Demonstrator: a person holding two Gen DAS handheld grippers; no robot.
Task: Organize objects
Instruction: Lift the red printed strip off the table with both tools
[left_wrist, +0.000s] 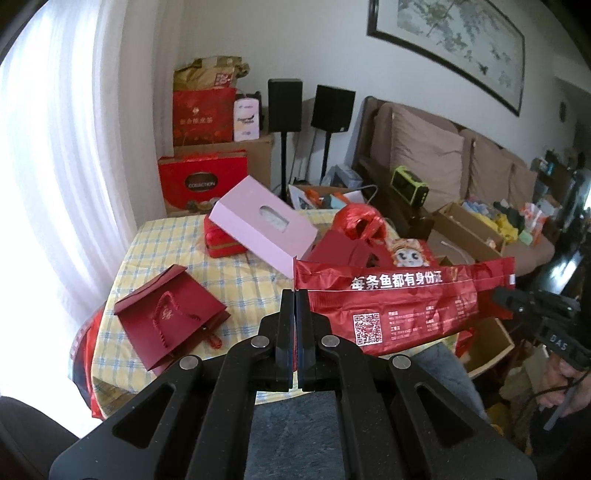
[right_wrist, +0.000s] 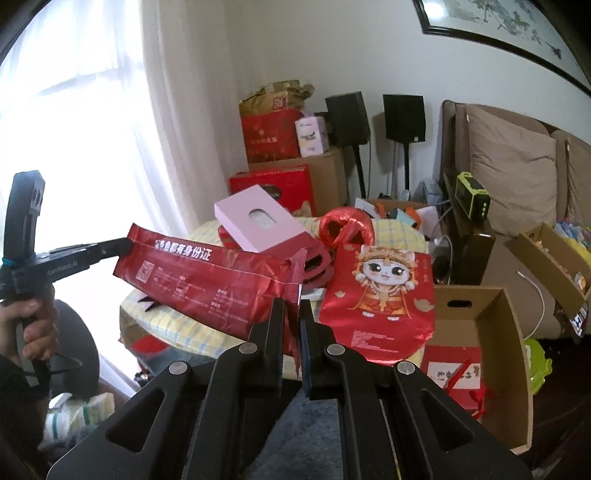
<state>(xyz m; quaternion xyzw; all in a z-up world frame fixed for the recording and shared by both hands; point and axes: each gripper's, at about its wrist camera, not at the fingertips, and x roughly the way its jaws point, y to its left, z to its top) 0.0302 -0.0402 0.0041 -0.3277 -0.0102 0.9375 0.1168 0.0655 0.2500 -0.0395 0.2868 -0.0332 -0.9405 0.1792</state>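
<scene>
A long red foil packet with white print hangs in the air above the table, held at both ends. My left gripper is shut on its left end, jaws pressed together on the foil. My right gripper is shut on the crumpled right end of the packet. Each gripper also shows in the other's view: the right gripper at the far right, the left gripper at the left, gripped by a hand.
The round table with a yellow checked cloth carries a pink tissue box, a dark red gift bag and a red cartoon-cat bag. An open cardboard box stands on the floor at the right, before a sofa.
</scene>
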